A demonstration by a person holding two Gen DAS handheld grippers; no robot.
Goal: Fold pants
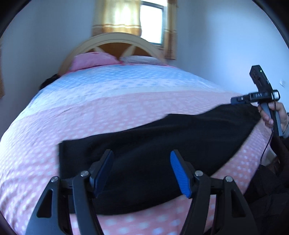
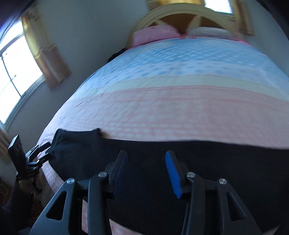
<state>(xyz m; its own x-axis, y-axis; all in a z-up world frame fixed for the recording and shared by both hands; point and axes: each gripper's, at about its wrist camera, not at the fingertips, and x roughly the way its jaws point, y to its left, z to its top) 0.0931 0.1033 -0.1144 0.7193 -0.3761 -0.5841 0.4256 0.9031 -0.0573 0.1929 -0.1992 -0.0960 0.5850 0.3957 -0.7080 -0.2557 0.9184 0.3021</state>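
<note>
Black pants (image 1: 153, 153) lie stretched across the near edge of the bed (image 1: 90, 112) — a quilt banded pink, cream and blue. Left gripper (image 1: 142, 171) hovers over the cloth, jaws spread, nothing held; right gripper (image 2: 146, 171) is likewise released. Beyond sit pink pillows (image 1: 90, 60), an arched wooden headboard (image 1: 112, 38) and gold curtains (image 1: 115, 16) — blurred, probably motion.

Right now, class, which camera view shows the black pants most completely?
The left wrist view: the black pants stretch nearly whole across the bedspread. The right wrist view shows only their near part, cut off at the frame's right and bottom edges.
</note>
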